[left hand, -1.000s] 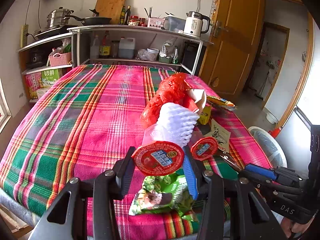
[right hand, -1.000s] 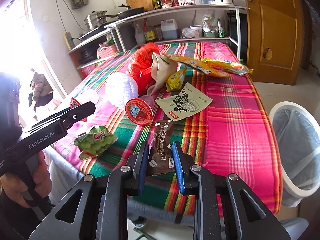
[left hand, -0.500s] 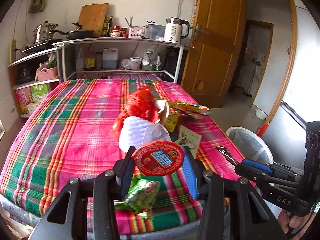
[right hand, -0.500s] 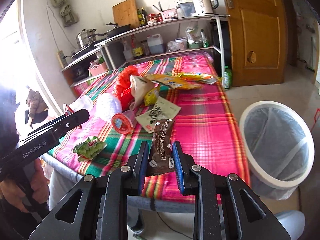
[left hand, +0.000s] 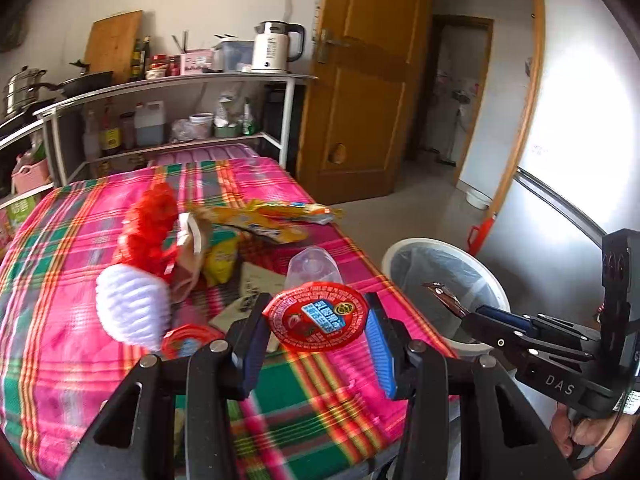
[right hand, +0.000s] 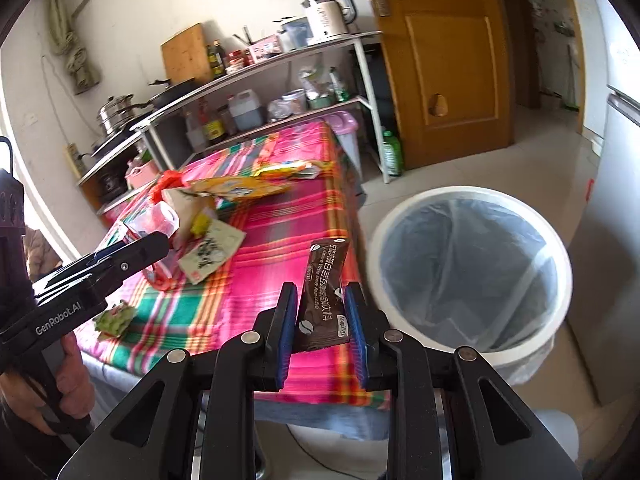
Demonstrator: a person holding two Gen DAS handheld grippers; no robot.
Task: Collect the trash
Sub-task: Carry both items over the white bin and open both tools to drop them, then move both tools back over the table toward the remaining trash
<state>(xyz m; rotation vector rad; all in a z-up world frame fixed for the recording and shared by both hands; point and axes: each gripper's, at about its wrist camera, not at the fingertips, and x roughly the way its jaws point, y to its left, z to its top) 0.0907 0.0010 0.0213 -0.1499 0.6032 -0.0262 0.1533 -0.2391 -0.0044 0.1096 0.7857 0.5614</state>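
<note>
The work surface is a table [left hand: 80, 360] covered with a pink, green and orange plaid cloth, standing in a kitchen with a metal shelf rack [left hand: 180, 84] along the far wall and a wooden door [left hand: 360, 80] at far right. A white lined bin [right hand: 472, 276] stands on the floor just beside the table's right edge.

Left gripper [left hand: 316, 344]: fingers set narrow, clamped on a clear plastic cup with a red foil lid [left hand: 316, 316], held above the near right part of the table. Right gripper [right hand: 322, 320]: fingers set narrow, clamped on the lower end of a brown coffee sachet [right hand: 324, 292], held upright near the bin rim, not yet over the opening.

Recommended procedure: carry each item fully past the rim before releasing; the sachet is light and may drift, so release low. Bring the grippers in one at a time to avoid contact between them.

Remaining on the cloth: a red net bag [left hand: 150, 228], a white foam sleeve [left hand: 132, 308], yellow wrappers [left hand: 272, 220], a second red lid [left hand: 188, 344] and a green wrapper [right hand: 116, 318].
</note>
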